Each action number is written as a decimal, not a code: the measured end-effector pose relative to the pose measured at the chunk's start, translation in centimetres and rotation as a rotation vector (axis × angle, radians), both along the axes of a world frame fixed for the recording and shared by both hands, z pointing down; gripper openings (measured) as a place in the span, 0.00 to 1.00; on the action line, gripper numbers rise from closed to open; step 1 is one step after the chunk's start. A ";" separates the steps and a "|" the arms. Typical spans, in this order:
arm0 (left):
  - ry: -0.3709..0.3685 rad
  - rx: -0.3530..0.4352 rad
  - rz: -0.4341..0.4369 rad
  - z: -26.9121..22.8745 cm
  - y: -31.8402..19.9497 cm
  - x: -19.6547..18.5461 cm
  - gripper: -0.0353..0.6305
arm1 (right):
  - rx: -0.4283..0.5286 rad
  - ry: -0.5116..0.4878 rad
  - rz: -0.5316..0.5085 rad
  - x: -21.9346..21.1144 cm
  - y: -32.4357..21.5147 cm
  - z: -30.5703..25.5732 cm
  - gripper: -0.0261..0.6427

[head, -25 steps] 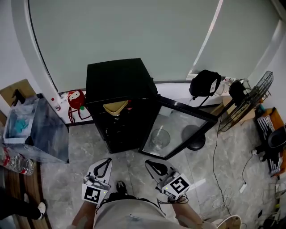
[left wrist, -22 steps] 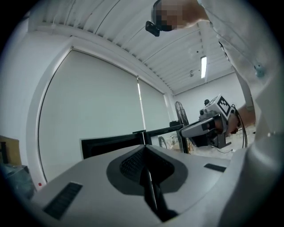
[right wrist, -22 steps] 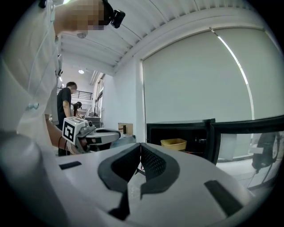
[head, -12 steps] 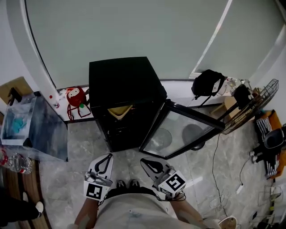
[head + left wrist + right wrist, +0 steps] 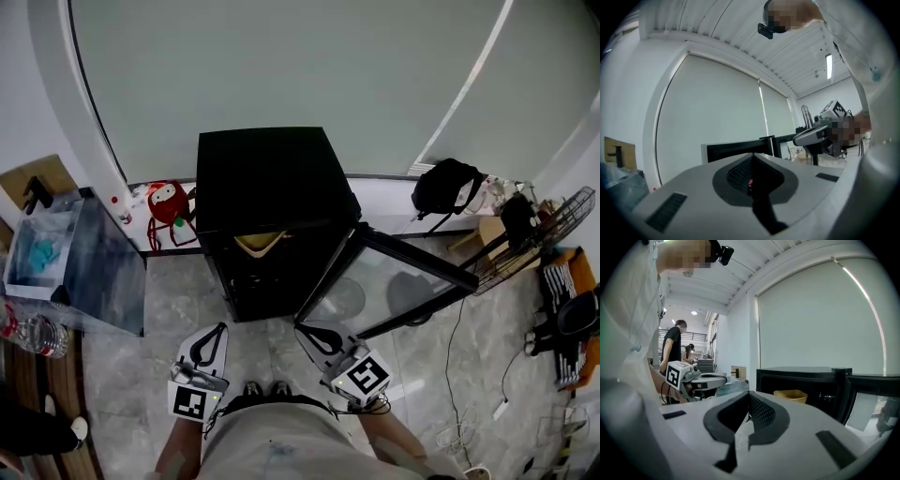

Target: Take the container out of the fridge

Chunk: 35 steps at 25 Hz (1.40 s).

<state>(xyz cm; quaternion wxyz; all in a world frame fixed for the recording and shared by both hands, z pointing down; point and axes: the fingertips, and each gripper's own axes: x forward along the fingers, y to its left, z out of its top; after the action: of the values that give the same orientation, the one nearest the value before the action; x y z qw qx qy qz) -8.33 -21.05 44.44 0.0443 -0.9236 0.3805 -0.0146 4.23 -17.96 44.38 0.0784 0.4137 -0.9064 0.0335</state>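
A black mini fridge (image 5: 270, 187) stands on the floor ahead of me, its glass door (image 5: 394, 281) swung open to the right. On an upper shelf inside sits a yellow container (image 5: 260, 243), which the right gripper view also catches as a yellow container (image 5: 790, 395). My left gripper (image 5: 208, 342) hangs low in front of my body, shut and empty, well short of the fridge. Beside it my right gripper (image 5: 314, 336) is shut too, with nothing in it, near the door's lower edge. Both gripper views show pads pressed together: left gripper (image 5: 751, 158), right gripper (image 5: 749, 398).
A clear storage bin (image 5: 84, 272) stands at the left with a water bottle (image 5: 33, 333) near it. A red bag (image 5: 167, 204) leans left of the fridge. At the right are a black backpack (image 5: 448, 187), a fan (image 5: 553, 225) and a floor cable (image 5: 450, 347). People (image 5: 672, 348) stand behind me.
The head view has shifted a little, so the fridge sits slightly lower and further right. Both grippers stay shut and low in front of me; the door stays open.
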 end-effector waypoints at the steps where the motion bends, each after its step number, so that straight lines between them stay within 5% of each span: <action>1: 0.000 0.001 0.002 0.1 -0.1 0.1 0.06 | 0.003 0.003 0.004 0.1 -0.2 -0.1 0.06; 6: 0.005 0.009 0.002 0.2 -0.3 0.6 0.06 | 0.014 0.120 0.032 0.7 -1.1 0.4 0.07; 8: -0.004 0.007 0.003 0.2 -0.4 0.8 0.06 | 0.043 0.301 0.037 0.7 -1.8 1.2 0.47; 9: -0.005 0.005 0.003 0.2 -0.6 0.9 0.06 | 0.072 0.424 0.037 0.8 -2.1 1.7 0.50; 11: -0.004 0.003 -0.002 0.2 -0.9 0.9 0.06 | 0.121 0.602 0.024 0.7 -2.5 2.4 0.50; 17: -0.023 -0.012 -0.017 0.8 -1.1 0.5 0.06 | 0.207 0.852 -0.025 0.3 -2.9 3.3 0.50; 26: -0.032 0.007 -0.074 0.4 -0.5 -0.8 0.06 | 0.272 1.059 -0.150 -2.1 -6.3 5.7 0.50; 35: -0.044 -0.015 -0.188 1.2 0.0 -4.4 0.06 | 0.267 1.174 -0.167 -2.6 -13.2 9.1 0.50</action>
<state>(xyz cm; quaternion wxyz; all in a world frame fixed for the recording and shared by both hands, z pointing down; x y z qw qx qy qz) -12.78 -21.01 45.65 0.0445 -0.8835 0.4643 -0.0419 1.68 -31.14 53.52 0.5150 0.2970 -0.7374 -0.3206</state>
